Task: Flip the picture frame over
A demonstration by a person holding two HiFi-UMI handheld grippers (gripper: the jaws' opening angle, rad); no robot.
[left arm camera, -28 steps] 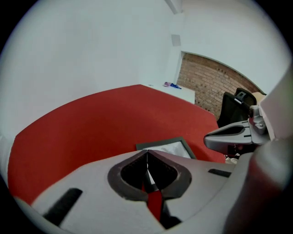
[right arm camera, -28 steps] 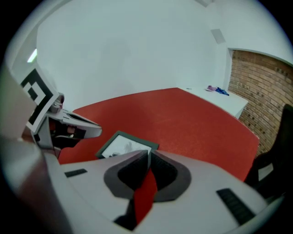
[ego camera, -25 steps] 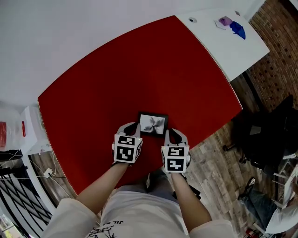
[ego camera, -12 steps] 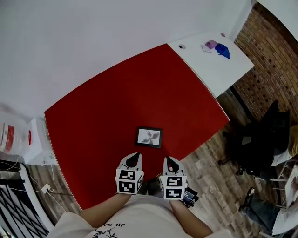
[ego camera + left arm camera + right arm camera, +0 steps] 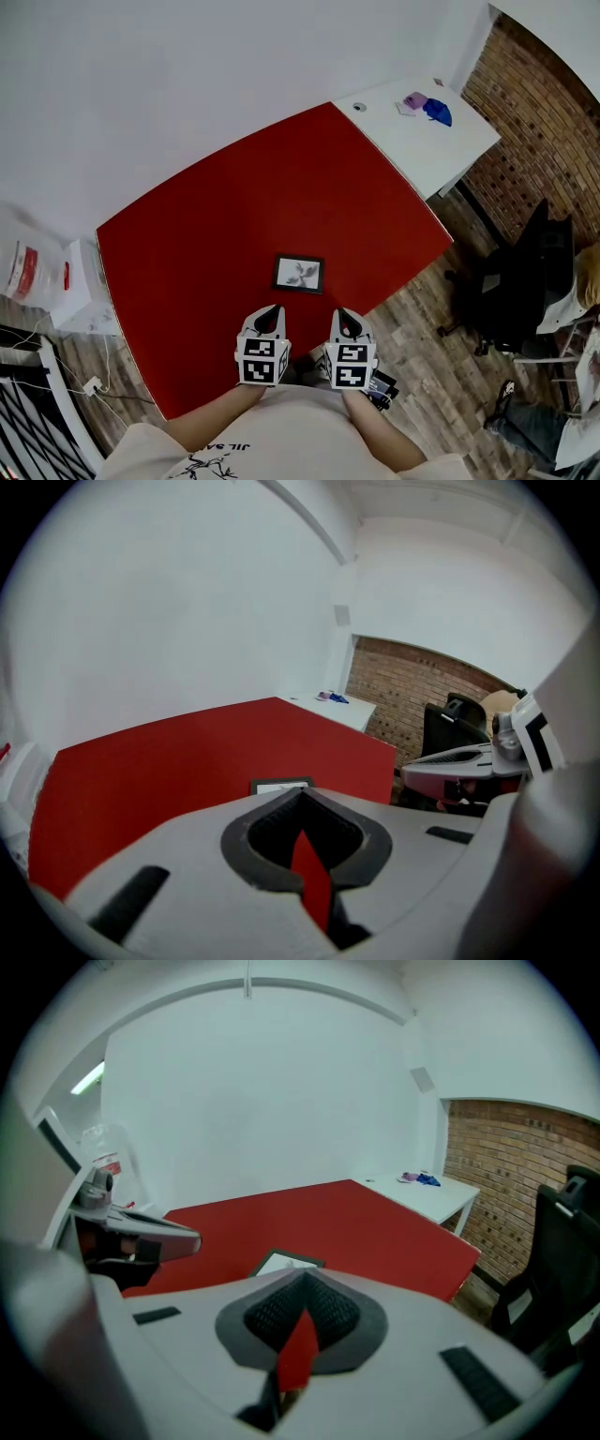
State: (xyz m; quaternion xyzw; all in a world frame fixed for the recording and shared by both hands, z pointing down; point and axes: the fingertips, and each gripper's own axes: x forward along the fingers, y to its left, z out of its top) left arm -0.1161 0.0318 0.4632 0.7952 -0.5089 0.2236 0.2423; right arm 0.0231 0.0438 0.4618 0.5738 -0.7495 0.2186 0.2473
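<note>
A small black picture frame [image 5: 299, 274] lies flat on the red table [image 5: 206, 234], with its pale picture facing up. Both grippers hover near the table's front edge, short of the frame and apart from it. My left gripper [image 5: 269, 314] is shut with nothing between its jaws. A little to its right, my right gripper [image 5: 343, 319] is also shut and empty. The left gripper view shows the frame [image 5: 281, 786] just beyond the closed tips of the left gripper [image 5: 300, 792]. In the right gripper view the frame [image 5: 286, 1262] lies just past the right gripper [image 5: 305, 1276].
A white table [image 5: 422, 141] joins the red one at the back right and carries small purple and blue things [image 5: 429, 108]. A black chair [image 5: 520, 291] stands on the wood floor at right. White bags [image 5: 37, 277] sit left of the table. A brick wall [image 5: 534, 103] rises at the right.
Both grippers have drawn back from the frame's near corners toward the person and risen. The frame stays flat on the table, picture up. Little has moved in the last half second.
</note>
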